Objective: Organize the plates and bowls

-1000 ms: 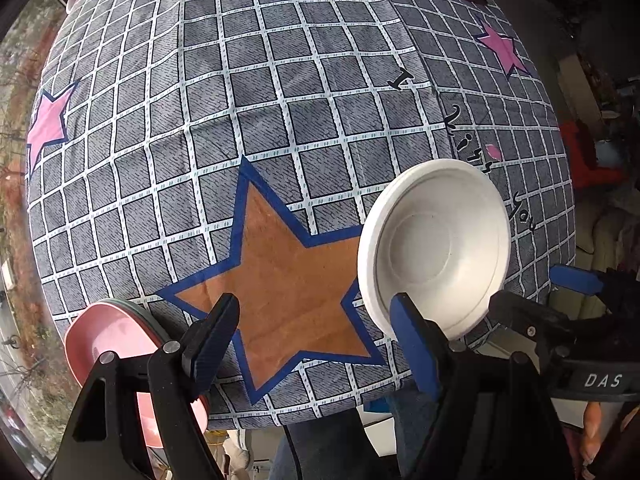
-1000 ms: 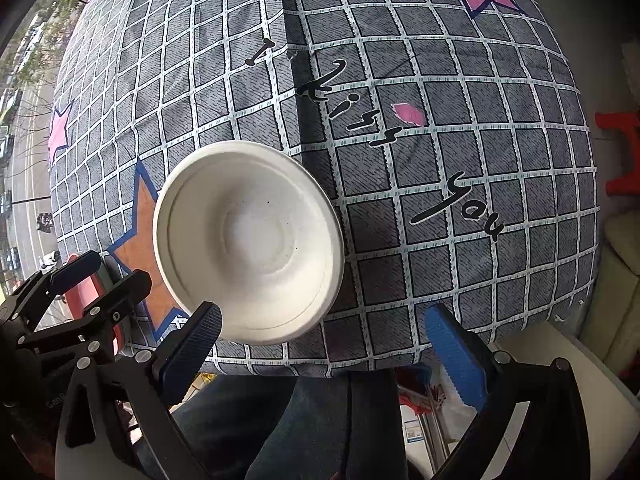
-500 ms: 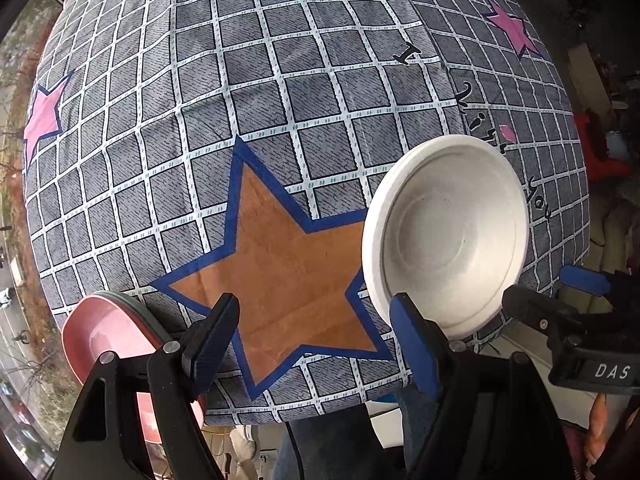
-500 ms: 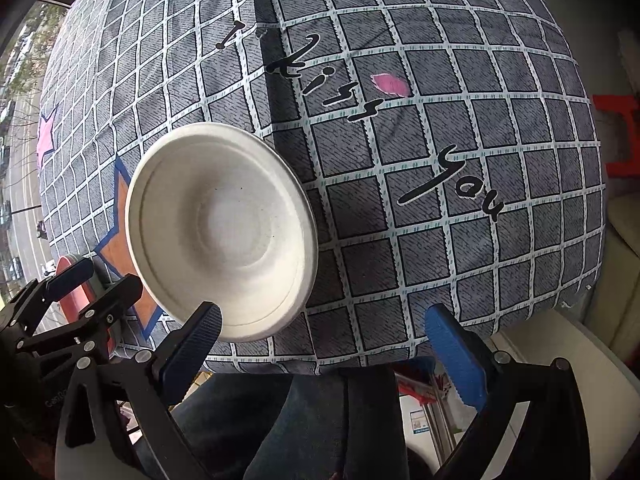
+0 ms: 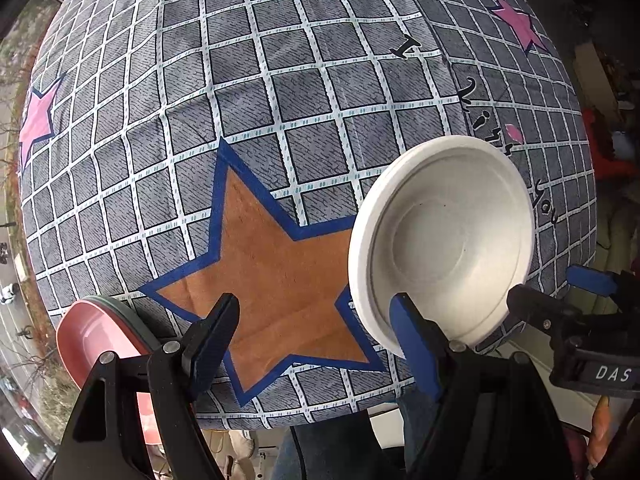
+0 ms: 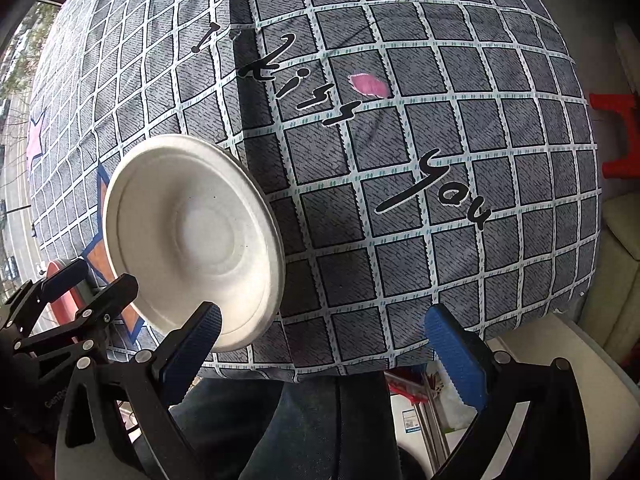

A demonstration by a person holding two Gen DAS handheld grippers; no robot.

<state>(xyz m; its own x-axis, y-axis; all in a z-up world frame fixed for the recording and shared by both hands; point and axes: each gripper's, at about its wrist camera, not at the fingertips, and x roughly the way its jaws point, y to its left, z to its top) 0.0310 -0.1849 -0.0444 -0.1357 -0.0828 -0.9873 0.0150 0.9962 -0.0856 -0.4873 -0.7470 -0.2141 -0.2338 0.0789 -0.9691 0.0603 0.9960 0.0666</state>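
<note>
White bowl near the front edge of the checked tabletop, both tongs wide and empty.

The shallow white moulded-fibre bowl [image 5: 444,240] sits upright on the grey grid-patterned cloth [image 5: 280,80] covering the tabletop, just beside the orange star with a blue outline [image 5: 276,280] and close to the near edge, where the cloth drops away. The left tongs [image 5: 316,340] hang above the star, jaws wide apart, holding nothing. The right tongs [image 6: 320,352] stand wide too, empty, one blue pad overlapping the bowl's near rim in view; contact cannot be told. A stack of pink and grey-green plates [image 5: 100,332] lies at the left corner. The far cloth is bare, with pink stars and black lettering only.
</note>
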